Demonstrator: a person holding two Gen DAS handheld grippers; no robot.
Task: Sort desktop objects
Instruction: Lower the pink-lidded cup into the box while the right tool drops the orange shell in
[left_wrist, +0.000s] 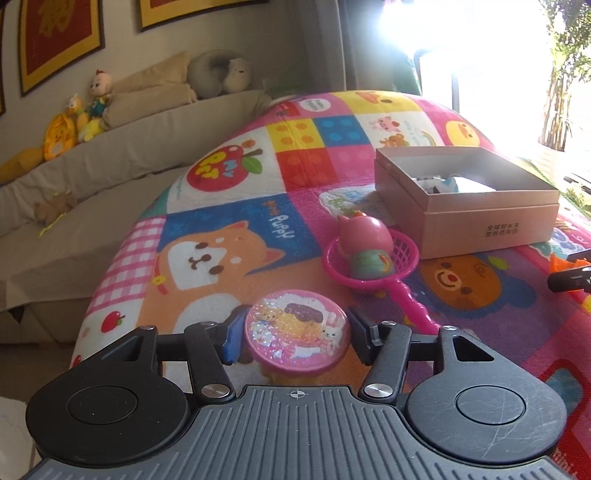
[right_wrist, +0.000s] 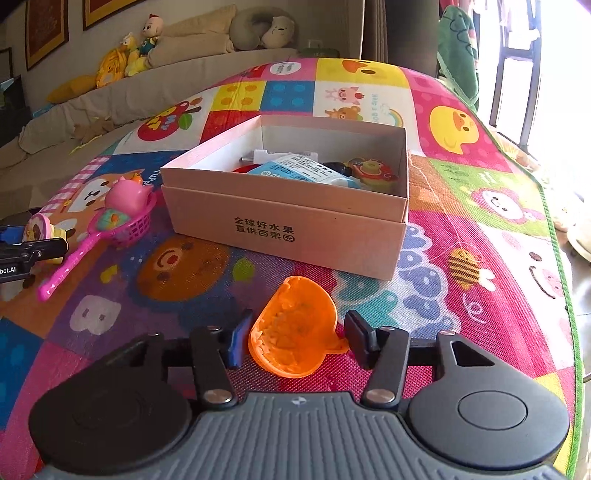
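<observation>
A home living room, by the look of it. A beige sofa (left_wrist: 122, 147) runs along the far left wall, with plush toys (left_wrist: 79, 114) and a neck pillow (right_wrist: 264, 29) on its back. Framed red-and-gold pictures (left_wrist: 61, 40) hang above, and a children's cartoon patchwork mat (right_wrist: 461, 192) covers the surface, near a bright window (left_wrist: 480, 55) at far right.

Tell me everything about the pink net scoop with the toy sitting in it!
The pink net scoop looks like shiny plastic: a round mesh basket with a long straight handle. It lies on the colourful play mat, near the cardboard box, apart from it in the right wrist view. A pink animal toy sits in the basket. No claw touches it.
</observation>
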